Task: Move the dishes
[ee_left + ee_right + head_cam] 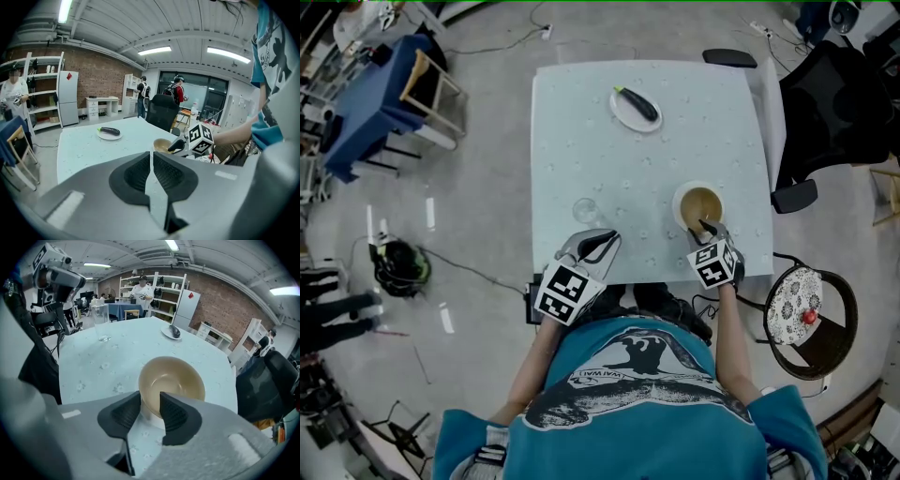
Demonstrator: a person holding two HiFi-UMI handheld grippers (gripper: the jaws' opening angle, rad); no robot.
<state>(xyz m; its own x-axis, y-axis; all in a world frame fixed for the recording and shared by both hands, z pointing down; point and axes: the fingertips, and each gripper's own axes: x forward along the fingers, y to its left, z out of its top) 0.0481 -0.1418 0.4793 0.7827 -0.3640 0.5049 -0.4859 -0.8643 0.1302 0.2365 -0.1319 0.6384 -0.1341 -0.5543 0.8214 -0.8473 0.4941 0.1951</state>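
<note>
A square bench under a pale blue cloth carries all the dishes. The bowl, tan inside and white outside, sits near the right near corner. The right claw comes down onto it from the near side. Its jaws straddle the near rim, one outside the wall and the other inside the hollow, closed in on the rim between them. The bowl's base rests on the cloth.

The left claw hovers over the near edge of the bench, left of the bowl. Its jaws are drawn together, with only a thin sliver of cloth showing between them, and they hold nothing. A clear glass stands upright just beyond this claw, apart from it.

At the far middle of the bench lies a small white plate with a dark eggplant lying across it, well apart from the bowl and the glass.

A black office chair stands off the bench's right side. A round seat with a patterned cushion is nearer on the right. The person, in a teal shirt, stands at the near edge.
</note>
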